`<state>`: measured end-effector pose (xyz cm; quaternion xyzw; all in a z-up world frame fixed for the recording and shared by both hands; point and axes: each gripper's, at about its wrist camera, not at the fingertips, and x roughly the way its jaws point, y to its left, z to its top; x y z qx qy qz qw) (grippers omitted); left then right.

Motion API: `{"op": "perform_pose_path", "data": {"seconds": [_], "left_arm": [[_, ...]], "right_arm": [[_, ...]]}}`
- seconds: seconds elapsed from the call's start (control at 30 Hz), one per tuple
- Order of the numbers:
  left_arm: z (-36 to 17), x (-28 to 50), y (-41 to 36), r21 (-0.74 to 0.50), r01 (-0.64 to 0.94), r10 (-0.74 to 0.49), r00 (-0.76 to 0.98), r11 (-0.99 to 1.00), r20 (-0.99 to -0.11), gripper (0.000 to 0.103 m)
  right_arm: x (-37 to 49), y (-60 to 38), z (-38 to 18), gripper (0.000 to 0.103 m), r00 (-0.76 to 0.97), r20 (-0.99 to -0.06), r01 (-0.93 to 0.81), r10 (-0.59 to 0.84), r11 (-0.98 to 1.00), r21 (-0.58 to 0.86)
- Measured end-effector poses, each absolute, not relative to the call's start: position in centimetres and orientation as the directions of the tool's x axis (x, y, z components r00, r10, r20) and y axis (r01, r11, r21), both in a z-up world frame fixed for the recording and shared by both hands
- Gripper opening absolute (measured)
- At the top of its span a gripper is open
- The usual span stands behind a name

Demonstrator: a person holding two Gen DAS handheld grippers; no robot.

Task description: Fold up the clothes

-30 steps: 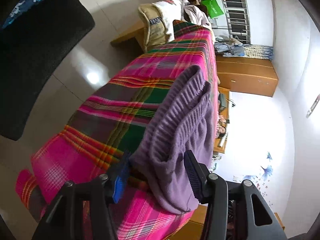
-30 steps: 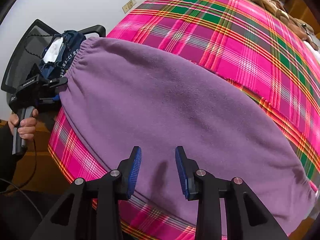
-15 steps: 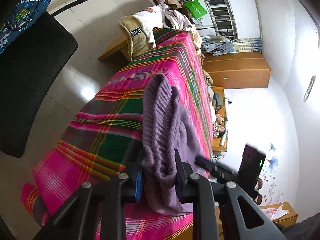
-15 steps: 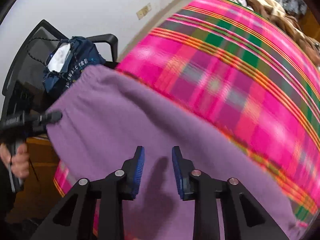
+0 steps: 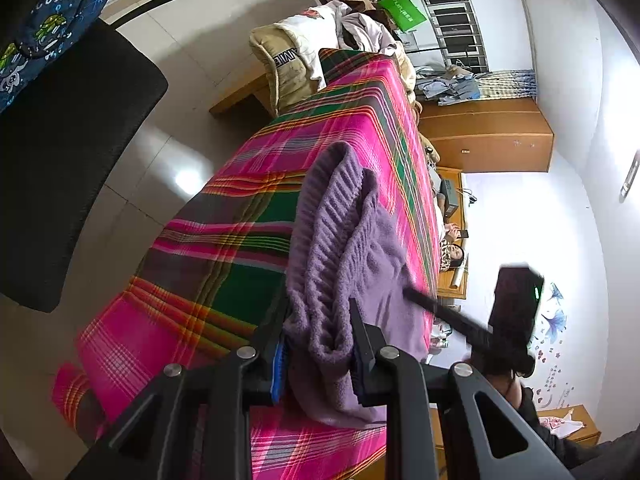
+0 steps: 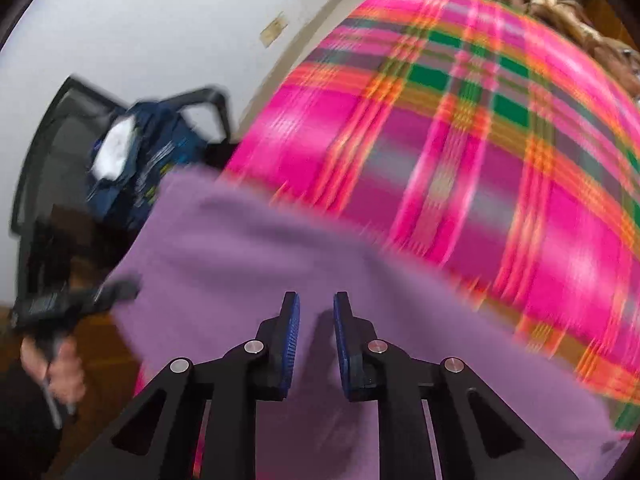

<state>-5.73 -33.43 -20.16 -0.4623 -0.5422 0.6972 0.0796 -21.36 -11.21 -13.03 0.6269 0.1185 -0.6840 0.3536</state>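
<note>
Bunching between left fingers (image 5: pixel 362 344) — purple garment (image 5: pixel 344 248), apparently pinched

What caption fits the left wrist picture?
Left gripper pinching a purple fleece garment on a pink plaid cloth.

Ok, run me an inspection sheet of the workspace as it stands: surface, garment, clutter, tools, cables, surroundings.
Surface: plaid cloth covers the table.
Job's things: purple garment spread at the near end, ribbed edge bunched.
Clutter: piled clothes at the far end.
Tools: left tool shut on the garment's ribbed edge; right tool above the fabric, jaws just closing, gap between pads, nothing gripped.
Cables: nothing seen.
Surroundings: black chair with a blue bag, wooden cabinet.
</note>
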Motion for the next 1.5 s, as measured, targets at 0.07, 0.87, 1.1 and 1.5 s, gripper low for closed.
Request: {"op": "perform_pose_path", "data": {"seconds": [0.07,0.87,1.1,1.5], "left_arm": [[-20.1,-5.8,-33.4,-0.829,0.39,0.612,-0.559,-0.402,-0.56,0.026],[-12.7,-5.8,-30.8,-0.805,0.271,0.568,-0.593,-0.527,-0.571,0.025],[-7.0,-7.3,-27.4,-0.781,0.122,0.579,-0.603,-0.612,-0.548,0.025],[-1.5,-11.7,-14.6,-0.663,-0.189,0.663,-0.454,-0.724,-0.595,0.025]], "right_arm": [[-18.7,-11.1,-13.4,0.018,0.09,-0.939,0.654,-0.332,-0.692,0.307],[-16.1,-4.9,-13.6,0.018,0.141,-0.915,0.583,-0.378,-0.715,0.386],[-18.9,0.8,-12.2,0.018,0.068,-0.904,0.466,-0.423,-0.788,0.403],[-18.6,9.2,-11.4,0.018,-0.033,-0.887,0.314,-0.461,-0.847,0.429]]}}
